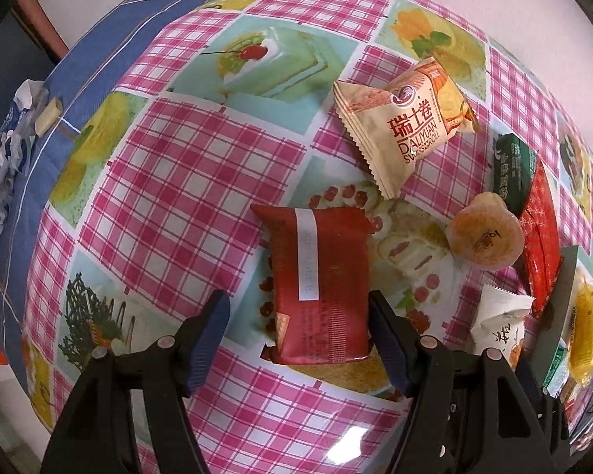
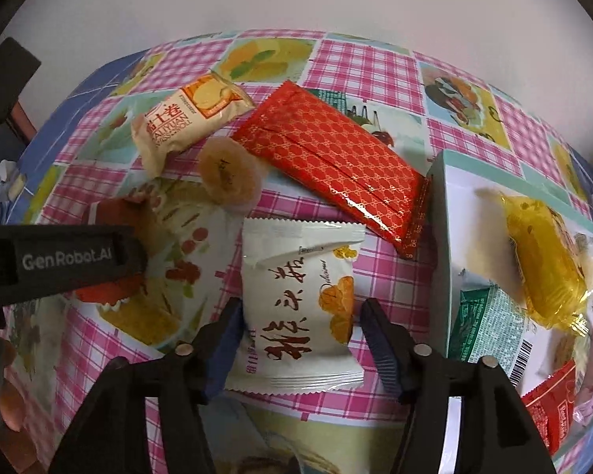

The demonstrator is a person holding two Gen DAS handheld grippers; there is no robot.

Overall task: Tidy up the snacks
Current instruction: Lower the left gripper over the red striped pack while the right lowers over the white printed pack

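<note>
Cream snack packet [image 1: 409, 118] printed "DALIYUAN SWISS ROLL" under red Chinese characters; black strap [image 2: 65, 258] reading "GenRobot.AI"; white packet [image 2: 300, 308] bearing large Chinese brush characters

Left gripper [image 1: 298, 339] spread wide, fingers either side of dark red snack packet [image 1: 320, 284] lying flat on checked tablecloth [image 1: 170, 181]; left finger clear of it, right finger at its edge. Beyond: cream Swiss roll packet [image 1: 407, 118]. To the right: round orange jelly cup [image 1: 484, 235], green packet [image 1: 512, 170], bright red packet [image 1: 539, 237], white packet [image 1: 500, 320]
</note>
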